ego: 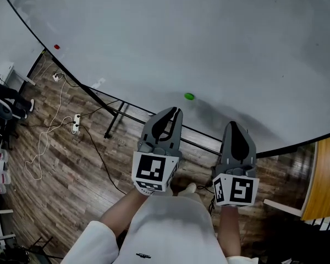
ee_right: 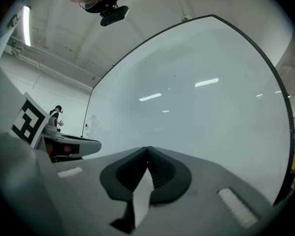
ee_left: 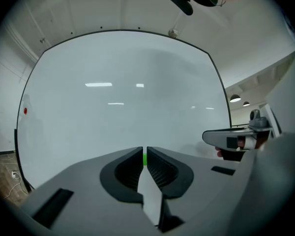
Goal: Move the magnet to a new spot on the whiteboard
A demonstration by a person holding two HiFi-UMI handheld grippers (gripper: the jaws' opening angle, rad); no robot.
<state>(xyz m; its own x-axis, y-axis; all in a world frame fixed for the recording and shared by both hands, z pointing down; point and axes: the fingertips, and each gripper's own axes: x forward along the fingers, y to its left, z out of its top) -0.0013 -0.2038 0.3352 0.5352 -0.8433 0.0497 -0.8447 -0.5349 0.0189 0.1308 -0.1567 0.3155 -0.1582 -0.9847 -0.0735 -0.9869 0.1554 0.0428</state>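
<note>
Whiteboard (ego: 209, 37) taken as reference; it is upright and fills the upper part of the head view.

- Green magnet (ego: 189, 96): on the whiteboard face, near its lower edge, about midway along the visible part of that edge.
- Red magnet (ego: 56, 47): also on the whiteboard, near its left edge, well apart from the green one. It shows as a small red dot in the left gripper view (ee_left: 25, 110).
- Left claw (ego: 176, 110): pointing at the whiteboard, tip just below and to the left of the green magnet; in the head view the two look apart. In its own view (ee_left: 145, 150) the jaws are nearly together, with only a thin slit between the pads. A green sliver (ee_left: 145, 159) shows through that slit, beyond the tips. The pads do not appear to press on the magnet.
- Right claw (ego: 232, 124): facing the whiteboard's lower edge, to the right of the green magnet. In its own view (ee_right: 147, 149) the jaw tips meet, nothing between them.
- Wooden floor (ego: 60, 164) below the whiteboard, with white cables (ego: 44, 142) lying on it near the board's left end.
</note>
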